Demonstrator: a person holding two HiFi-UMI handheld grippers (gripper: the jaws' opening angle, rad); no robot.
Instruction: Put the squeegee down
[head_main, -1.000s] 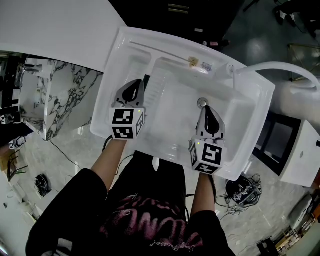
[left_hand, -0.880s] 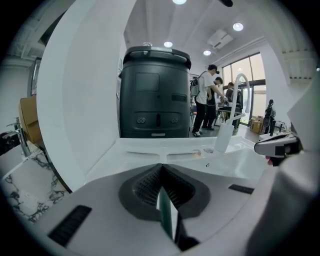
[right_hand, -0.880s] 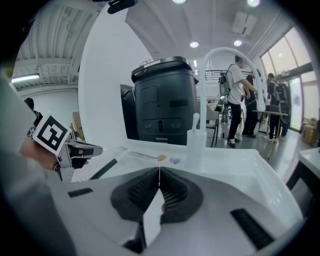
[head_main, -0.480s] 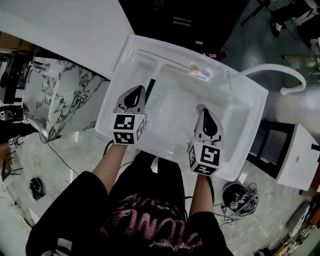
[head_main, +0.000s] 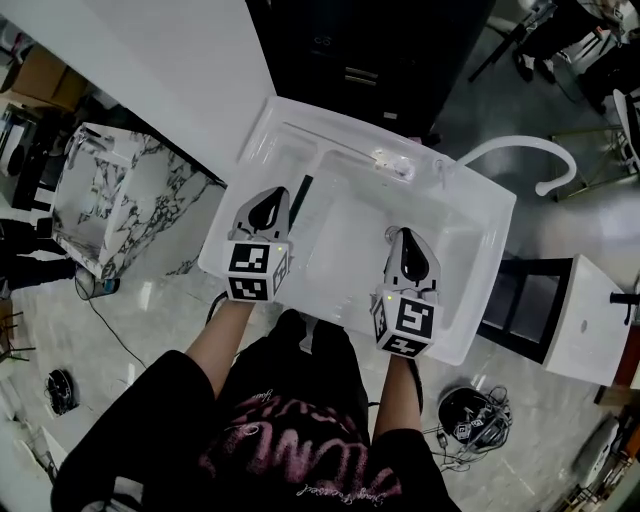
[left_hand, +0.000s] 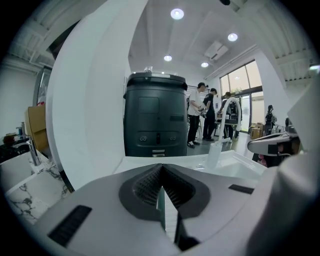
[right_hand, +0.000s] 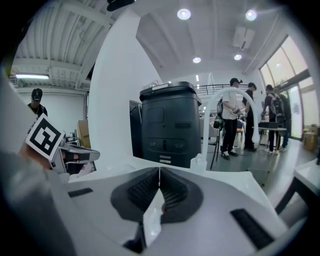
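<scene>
Two grippers are hanging over the white sink (head_main: 470, 215), and you are holding one in each hand. The left gripper (head_main: 270, 196) is showing its jaws pressed together at the tips in its own view, with nothing between them. The right gripper (head_main: 405, 238) is showing the same, tips meeting and empty. The squeegee (head_main: 299, 193) is lying in the sink just beside the left gripper, on its inner side. It is showing only as a narrow dark bar pointing away from you, and neither gripper is holding it.

The sink is standing as a glossy white moulded unit with a deeper basin under the right gripper. A white curved faucet (head_main: 520, 150) is arching off its far right corner, and a small pale bottle (left_hand: 214, 155) is sitting on the far rim. A white panel (head_main: 150, 60) is rising to your left, with a marble-patterned block (head_main: 110, 190) beside it. A dark cabinet (left_hand: 155, 115) is standing beyond the sink. The floor (head_main: 130, 320) is shining pale, and cables (head_main: 470, 410) are trailing on it at your right. People (left_hand: 197, 115) are standing near tall windows, under round ceiling lights.
</scene>
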